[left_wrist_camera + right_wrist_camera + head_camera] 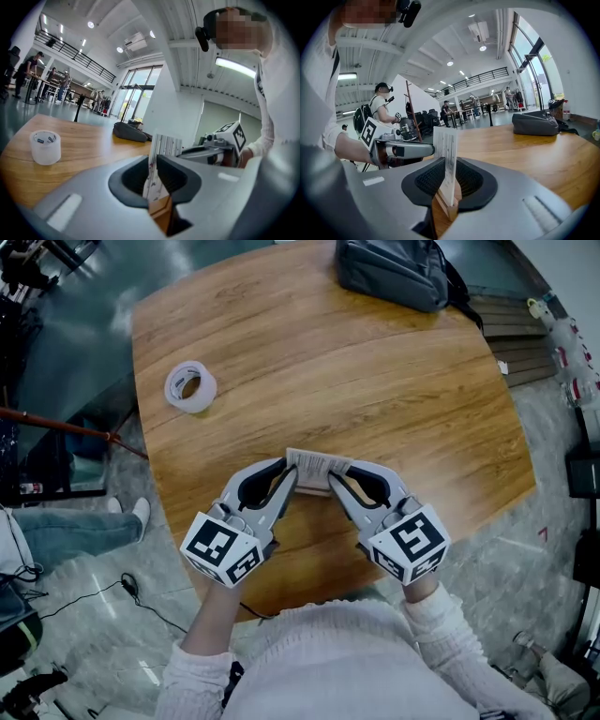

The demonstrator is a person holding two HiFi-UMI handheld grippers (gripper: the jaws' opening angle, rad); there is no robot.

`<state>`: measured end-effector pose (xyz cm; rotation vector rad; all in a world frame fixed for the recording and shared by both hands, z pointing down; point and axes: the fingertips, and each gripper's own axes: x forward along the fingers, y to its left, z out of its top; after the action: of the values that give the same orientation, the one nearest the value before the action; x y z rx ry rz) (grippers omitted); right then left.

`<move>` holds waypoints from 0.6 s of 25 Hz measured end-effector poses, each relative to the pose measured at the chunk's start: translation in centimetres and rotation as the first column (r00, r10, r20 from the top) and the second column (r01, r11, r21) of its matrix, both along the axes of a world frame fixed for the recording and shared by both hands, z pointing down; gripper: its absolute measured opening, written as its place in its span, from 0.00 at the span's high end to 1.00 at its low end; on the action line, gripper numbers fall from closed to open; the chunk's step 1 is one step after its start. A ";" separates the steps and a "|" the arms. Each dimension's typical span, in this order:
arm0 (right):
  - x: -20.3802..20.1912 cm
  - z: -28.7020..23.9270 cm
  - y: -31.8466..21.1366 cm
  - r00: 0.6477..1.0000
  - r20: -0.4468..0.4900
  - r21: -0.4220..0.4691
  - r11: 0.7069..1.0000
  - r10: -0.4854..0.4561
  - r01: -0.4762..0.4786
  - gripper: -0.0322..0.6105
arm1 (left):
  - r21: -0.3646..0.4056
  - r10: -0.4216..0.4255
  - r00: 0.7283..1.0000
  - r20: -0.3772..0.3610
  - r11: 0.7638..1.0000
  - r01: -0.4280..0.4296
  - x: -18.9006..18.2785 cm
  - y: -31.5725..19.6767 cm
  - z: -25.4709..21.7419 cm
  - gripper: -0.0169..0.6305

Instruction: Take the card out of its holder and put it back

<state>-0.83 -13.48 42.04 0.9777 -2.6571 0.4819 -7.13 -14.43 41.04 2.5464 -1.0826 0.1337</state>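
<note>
A white card with fine dark print (317, 463) stands on edge in a small wooden holder (313, 489) near the front of the round wooden table (375, 381). My left gripper (292, 476) is shut on the card's left end; in the left gripper view the card (163, 147) runs between the dark pads with the holder's wood (161, 209) below. My right gripper (337, 482) grips from the right side. In the right gripper view the card (446, 150) rises from the holder (448, 207), which sits pinched between the jaws.
A roll of clear tape (190, 387) lies at the table's left. A dark bag (394, 273) rests at the far edge. The table's front edge runs just behind both grippers. People work at distant tables in the hall.
</note>
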 end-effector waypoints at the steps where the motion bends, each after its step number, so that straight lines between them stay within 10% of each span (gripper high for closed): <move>1: 0.0 0.1 0.0 1.000 -0.001 -0.004 1.000 0.000 0.000 0.85 | -0.003 0.000 1.000 0.002 1.000 0.000 0.0 0.0 0.1 0.89; 15: -0.1 0.9 -0.2 1.000 -0.014 -0.014 1.000 -0.007 0.007 0.85 | -0.023 0.000 1.000 0.004 1.000 0.000 -0.2 0.1 1.0 0.89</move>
<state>-0.98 -13.63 42.90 0.9638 -2.6403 0.4903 -7.33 -14.29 42.06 2.5263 -1.0766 0.1507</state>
